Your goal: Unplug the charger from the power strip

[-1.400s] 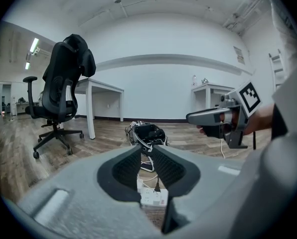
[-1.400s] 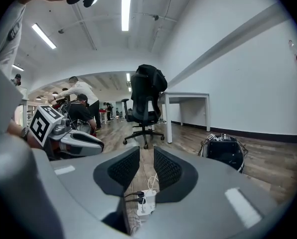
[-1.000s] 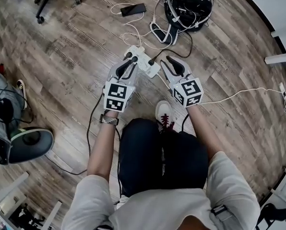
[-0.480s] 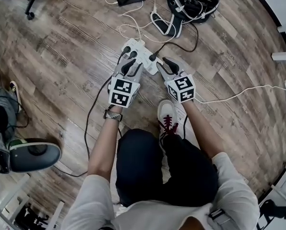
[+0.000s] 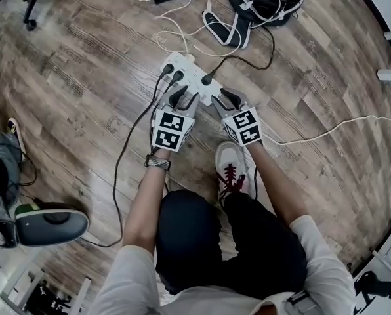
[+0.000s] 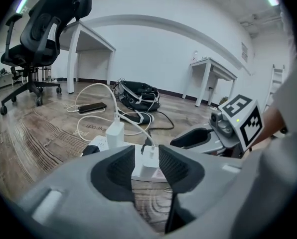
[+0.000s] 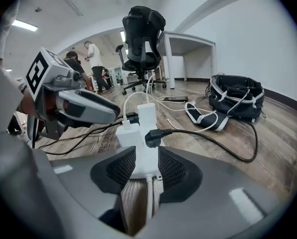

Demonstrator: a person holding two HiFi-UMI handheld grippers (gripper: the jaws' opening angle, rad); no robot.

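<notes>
Now: power strip point(image 5: 190, 79) flat on wood floor point(image 5: 84, 58), white charger point(image 6: 149, 157) plugged into it. Left gripper point(image 5: 184, 99) jaws just opening, spread, charger framed between (untouched). Right gripper point(image 5: 225, 101) jaws also opening, straddling strip's near end. Pin strip first, pull charger straight out.

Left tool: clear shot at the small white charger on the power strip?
Probably yes. The left tool has its jaws apart, having just been opening, with the small white charger lined up between them, unpressed; nothing blocks it. The taller charger stands clear to one side.
</notes>
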